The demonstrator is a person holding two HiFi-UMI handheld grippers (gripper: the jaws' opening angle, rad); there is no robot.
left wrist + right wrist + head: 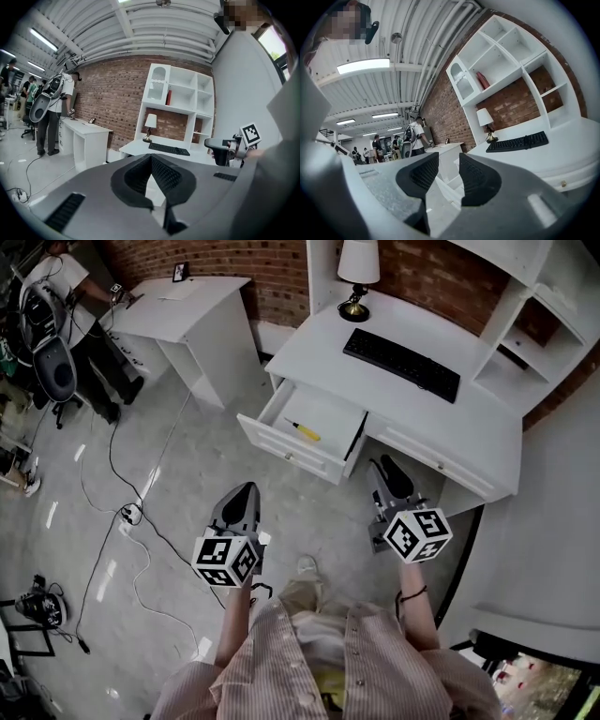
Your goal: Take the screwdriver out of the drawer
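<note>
Both forearms [234, 624] stretch forward — left gripper [244, 491] fingers closed, right gripper [384, 467] fingers apart, empty.

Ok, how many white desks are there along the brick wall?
2. The big desk at right has the keyboard, lamp and open drawer. The small desk stands at upper left. More may be out of view.

Ahead of my left tongs [246, 491] and right tongs [382, 468], the screwdriver [303, 430] lies in the drawer [325, 412]; beyond it, keyboard [401, 364] and lamp [357, 268] sit on the table [483, 432].
</note>
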